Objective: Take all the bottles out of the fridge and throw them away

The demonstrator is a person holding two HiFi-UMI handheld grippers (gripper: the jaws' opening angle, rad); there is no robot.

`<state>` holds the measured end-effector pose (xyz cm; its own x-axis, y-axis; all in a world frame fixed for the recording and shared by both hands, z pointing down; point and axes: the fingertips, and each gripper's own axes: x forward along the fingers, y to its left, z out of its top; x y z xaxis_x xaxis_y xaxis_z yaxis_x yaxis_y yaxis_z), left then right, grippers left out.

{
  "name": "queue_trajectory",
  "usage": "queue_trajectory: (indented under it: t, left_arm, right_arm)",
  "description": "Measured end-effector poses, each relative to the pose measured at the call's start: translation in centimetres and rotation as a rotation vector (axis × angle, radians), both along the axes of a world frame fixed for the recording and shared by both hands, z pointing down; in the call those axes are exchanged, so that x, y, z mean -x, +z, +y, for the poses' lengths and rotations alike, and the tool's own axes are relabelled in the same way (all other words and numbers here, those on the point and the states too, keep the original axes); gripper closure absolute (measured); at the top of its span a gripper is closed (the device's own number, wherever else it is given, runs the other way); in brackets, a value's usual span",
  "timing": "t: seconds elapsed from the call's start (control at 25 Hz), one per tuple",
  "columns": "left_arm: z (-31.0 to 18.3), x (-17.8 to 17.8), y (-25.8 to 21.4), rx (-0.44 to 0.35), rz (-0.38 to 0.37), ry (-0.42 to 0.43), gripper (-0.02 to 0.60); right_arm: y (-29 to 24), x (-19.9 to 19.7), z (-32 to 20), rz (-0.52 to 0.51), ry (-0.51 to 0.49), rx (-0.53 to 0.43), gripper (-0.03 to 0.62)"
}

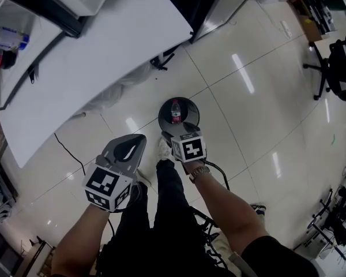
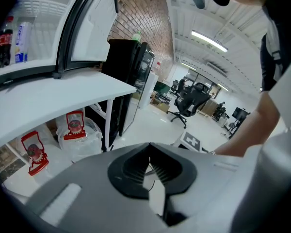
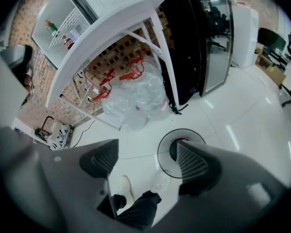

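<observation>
A round dark bin (image 1: 186, 107) stands on the tiled floor with a red-labelled bottle (image 1: 175, 111) lying inside it. My right gripper (image 1: 172, 136) hangs just above the bin's near rim, jaws open and empty. In the right gripper view the bin (image 3: 166, 152) lies under the wide-apart right gripper (image 3: 145, 161), and a red cap (image 3: 183, 141) peeks past the right jaw. My left gripper (image 1: 134, 140) is beside it, to the left; its jaw tips meet, so the left gripper (image 2: 148, 147) is shut on nothing. The open fridge (image 2: 34, 13) still holds a cola bottle (image 2: 5, 42) and a white bottle (image 2: 22, 41).
A white table (image 1: 104, 56) stretches between the fridge and the bin, with clear plastic bags (image 3: 136, 96) with red handles under it. A black cabinet (image 3: 189, 38) stands behind the bin. Office chairs (image 1: 337, 68) are at the right. The person's shoes (image 1: 164, 149) are next to the bin.
</observation>
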<state>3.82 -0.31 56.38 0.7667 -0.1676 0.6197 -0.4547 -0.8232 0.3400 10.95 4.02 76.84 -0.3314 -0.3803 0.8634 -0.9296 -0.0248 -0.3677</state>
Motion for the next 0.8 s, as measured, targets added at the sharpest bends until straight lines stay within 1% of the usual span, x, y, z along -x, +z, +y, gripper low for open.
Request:
queue_trajectory:
  t: [0.12, 0.16, 0.2, 0.32, 0.44, 0.56, 0.68, 0.8]
  left_arm:
    - [0.1, 0.8, -1.3, -0.014, 0.001, -0.018, 0.577]
    - [0.3, 1.1, -1.7, -0.017, -0.001, -0.025, 0.577]
    - [0.5, 1.5, -2.2, -0.019, -0.003, -0.031, 0.577]
    - [1.0, 2.4, -3.8, -0.036, -0.005, -0.06, 0.577]
    - [0.2, 3.2, -5.5, -0.084, 0.001, -0.119, 0.577]
    - [-0.3, 4.9, -7.5, -0.12, 0.009, -0.184, 0.577]
    - [-0.9, 7.1, -9.9, -0.156, 0.023, -0.251, 0.577]
    - [-2.2, 10.2, -12.5, -0.205, 0.042, -0.337, 0.577]
  right_arm:
    - [-1.6, 0.1, 0.3, 0.009, -0.011, -0.007, 0.218]
    - [-2.4, 0.3, 0.3, 0.01, -0.016, -0.016, 0.23]
    - [-3.3, 0.5, 0.4, 0.009, -0.022, -0.027, 0.246]
    - [-6.5, 1.2, 0.1, 0.001, -0.063, -0.078, 0.247]
    - [-10.3, 1.9, -2.4, -0.007, -0.136, -0.171, 0.247]
    - [-15.1, 3.8, -4.2, -0.025, -0.201, -0.269, 0.247]
    - [-20.4, 6.1, -5.6, -0.028, -0.274, -0.371, 0.263]
    - [-25.2, 8.9, -7.4, -0.031, -0.337, -0.463, 0.263]
